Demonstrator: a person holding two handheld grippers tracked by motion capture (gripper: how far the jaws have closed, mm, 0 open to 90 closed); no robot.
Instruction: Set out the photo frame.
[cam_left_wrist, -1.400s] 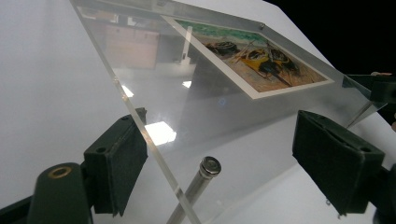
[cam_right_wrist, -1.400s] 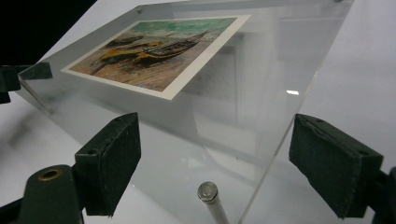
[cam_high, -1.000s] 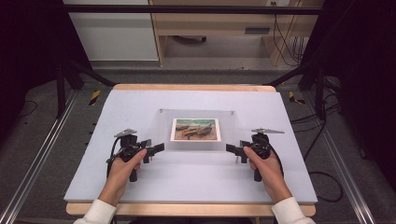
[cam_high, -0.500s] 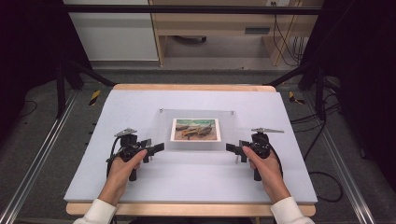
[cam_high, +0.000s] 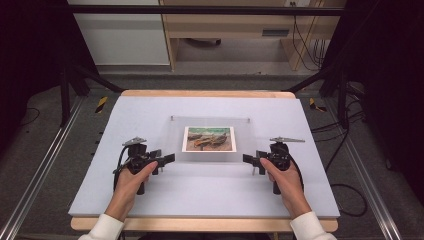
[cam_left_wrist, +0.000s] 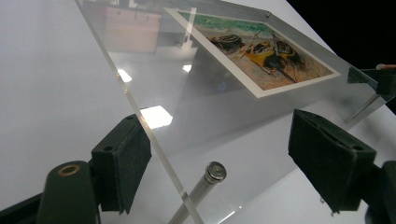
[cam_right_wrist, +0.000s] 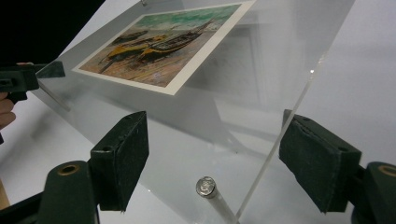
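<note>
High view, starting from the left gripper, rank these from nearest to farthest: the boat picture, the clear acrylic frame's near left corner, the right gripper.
From the left gripper:
1. Clear acrylic frame's near left corner, right at its jaw tips.
2. Boat picture, mid-table, inside the frame.
3. Right gripper, across the table at the frame's opposite corner.

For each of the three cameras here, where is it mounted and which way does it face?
High view: above the person's side, looking forward and down on the table; both hands and the left gripper and right gripper show.
Left gripper view: rides the left gripper, looking along its two open jaws at the clear frame.
Right gripper view: rides the right gripper, its jaws open around the frame's other edge.
All three share the boat picture.
</note>
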